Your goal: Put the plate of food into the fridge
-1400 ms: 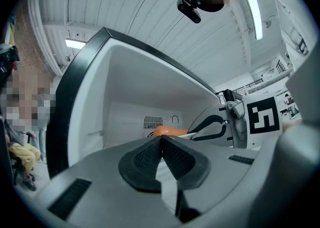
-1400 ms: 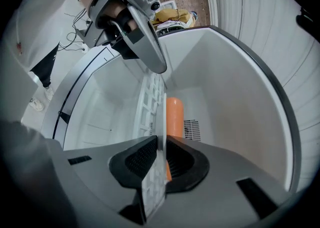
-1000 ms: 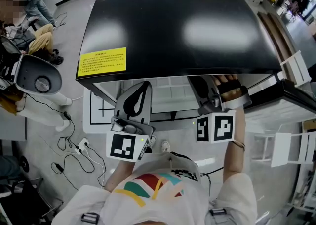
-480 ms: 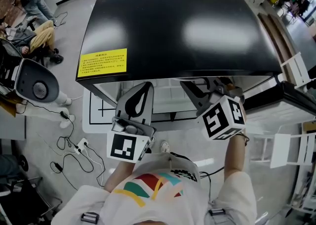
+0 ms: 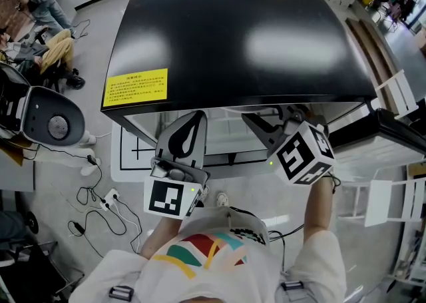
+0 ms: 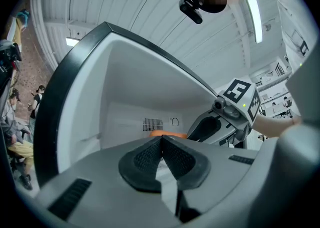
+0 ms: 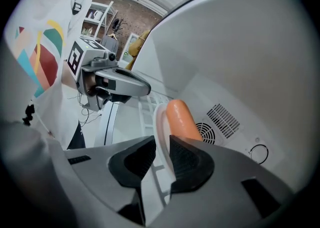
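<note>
Now the white plate point(image 7: 161, 114) is inside the pale compartment of the black-topped fridge point(image 5: 233, 28), near the slatted vent point(image 7: 222, 120) in the back wall. It carries one smooth orange sausage point(image 7: 180, 119) (whether the plate rests on a shelf cannot be made out). The left gripper point(image 6: 161, 139) points into the open fridge at the left of the opening. Its ribbed black pads are pressed together with nothing between them. The right gripper point(image 7: 162, 139) pinches the plate's rim at its tips, the pads kept a narrow gap apart by it. It is rolled, so its marker cube point(image 5: 303, 152) sits tilted, and its jaws angle leftward into the opening. The right forearm point(image 5: 318, 212) reaches forward beneath the cube.
</note>
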`<move>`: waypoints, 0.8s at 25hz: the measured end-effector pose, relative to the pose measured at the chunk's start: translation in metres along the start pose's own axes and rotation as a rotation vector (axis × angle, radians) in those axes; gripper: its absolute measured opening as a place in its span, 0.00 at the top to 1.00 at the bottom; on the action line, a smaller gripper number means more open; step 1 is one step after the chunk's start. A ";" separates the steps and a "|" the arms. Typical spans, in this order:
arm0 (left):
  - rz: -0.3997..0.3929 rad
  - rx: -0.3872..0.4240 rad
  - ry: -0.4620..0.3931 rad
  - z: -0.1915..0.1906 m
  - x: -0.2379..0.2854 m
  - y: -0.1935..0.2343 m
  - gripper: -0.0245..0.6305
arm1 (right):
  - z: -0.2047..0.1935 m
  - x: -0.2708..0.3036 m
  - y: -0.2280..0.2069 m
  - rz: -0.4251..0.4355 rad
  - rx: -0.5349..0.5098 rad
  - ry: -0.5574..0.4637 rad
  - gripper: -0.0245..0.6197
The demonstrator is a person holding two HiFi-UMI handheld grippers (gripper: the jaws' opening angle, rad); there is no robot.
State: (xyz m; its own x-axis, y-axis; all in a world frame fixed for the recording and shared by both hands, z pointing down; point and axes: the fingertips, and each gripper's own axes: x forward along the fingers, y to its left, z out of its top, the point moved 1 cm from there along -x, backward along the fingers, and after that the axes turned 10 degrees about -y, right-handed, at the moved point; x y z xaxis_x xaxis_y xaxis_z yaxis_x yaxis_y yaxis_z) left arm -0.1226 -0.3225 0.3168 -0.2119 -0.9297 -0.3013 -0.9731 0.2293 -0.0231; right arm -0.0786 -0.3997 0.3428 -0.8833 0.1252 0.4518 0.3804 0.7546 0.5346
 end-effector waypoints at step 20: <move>-0.030 0.007 -0.016 0.009 0.000 -0.008 0.95 | 0.051 -0.038 -0.018 -0.135 0.185 -0.391 0.82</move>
State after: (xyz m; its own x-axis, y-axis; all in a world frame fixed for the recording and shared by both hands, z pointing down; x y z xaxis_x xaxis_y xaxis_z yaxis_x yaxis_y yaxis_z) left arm -0.1142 -0.3218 0.3079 -0.1808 -0.9316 -0.3154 -0.9784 0.2031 -0.0392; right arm -0.0660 -0.3856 0.2798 -0.9723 0.2247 0.0640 0.2305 0.8787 0.4179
